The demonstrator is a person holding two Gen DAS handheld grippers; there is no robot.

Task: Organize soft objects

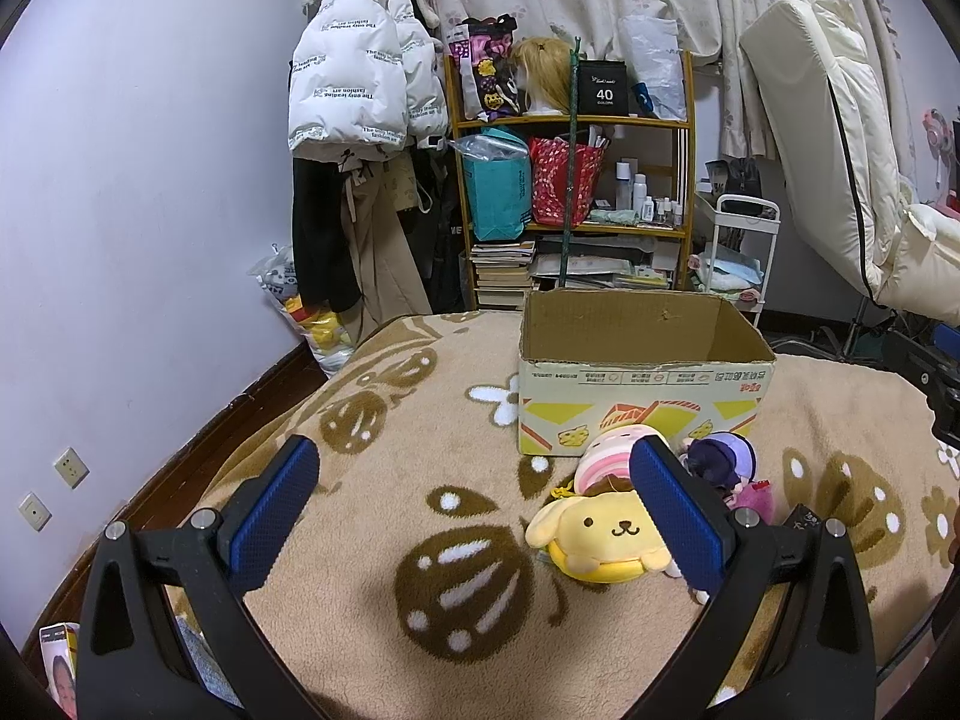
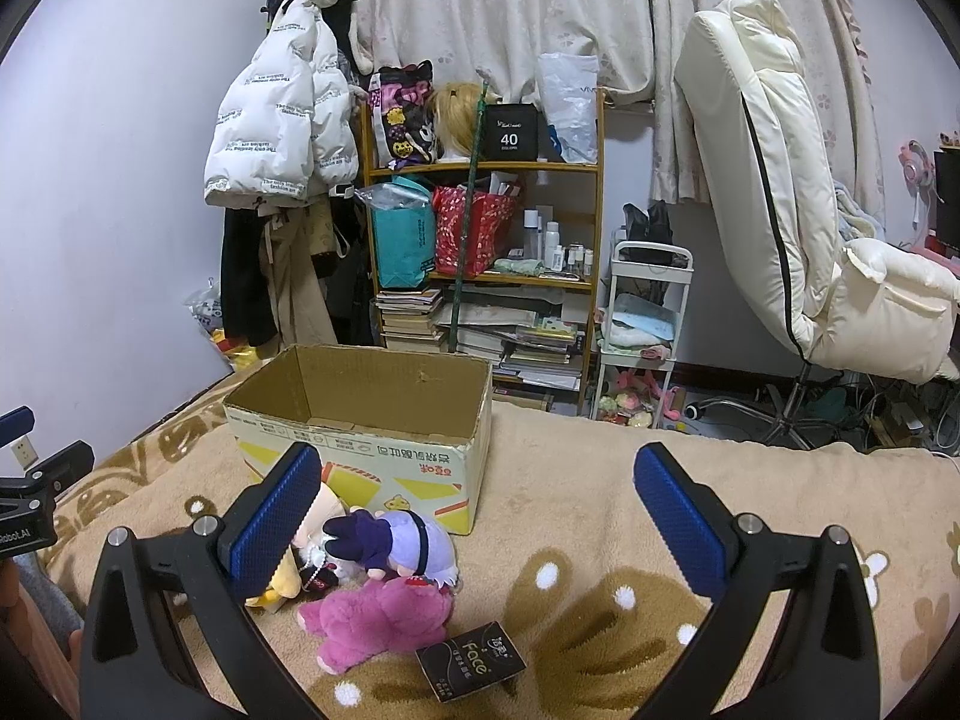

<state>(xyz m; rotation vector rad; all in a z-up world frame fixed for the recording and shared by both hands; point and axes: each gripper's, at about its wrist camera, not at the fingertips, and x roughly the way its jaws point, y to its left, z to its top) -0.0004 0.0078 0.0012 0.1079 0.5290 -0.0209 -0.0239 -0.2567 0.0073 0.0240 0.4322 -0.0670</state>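
Note:
An open cardboard box [image 1: 645,384] stands on the bed; it also shows in the right wrist view [image 2: 360,420]. In front of it lie soft toys: a yellow dog plush [image 1: 600,534], a pink-striped doll [image 1: 606,456], a purple-haired doll [image 1: 723,456] [image 2: 390,540] and a pink bear plush [image 2: 375,618]. My left gripper [image 1: 474,510] is open and empty, just left of the yellow plush. My right gripper [image 2: 477,516] is open and empty, above the blanket right of the toys. The box's inside bottom is hidden.
A beige blanket [image 1: 372,540] with brown pattern covers the bed. A small black packet [image 2: 471,660] lies by the pink bear. Behind the bed stand a cluttered shelf [image 2: 486,252], hanging coats [image 2: 276,138], a white cart [image 2: 645,324] and a cream chair [image 2: 780,198].

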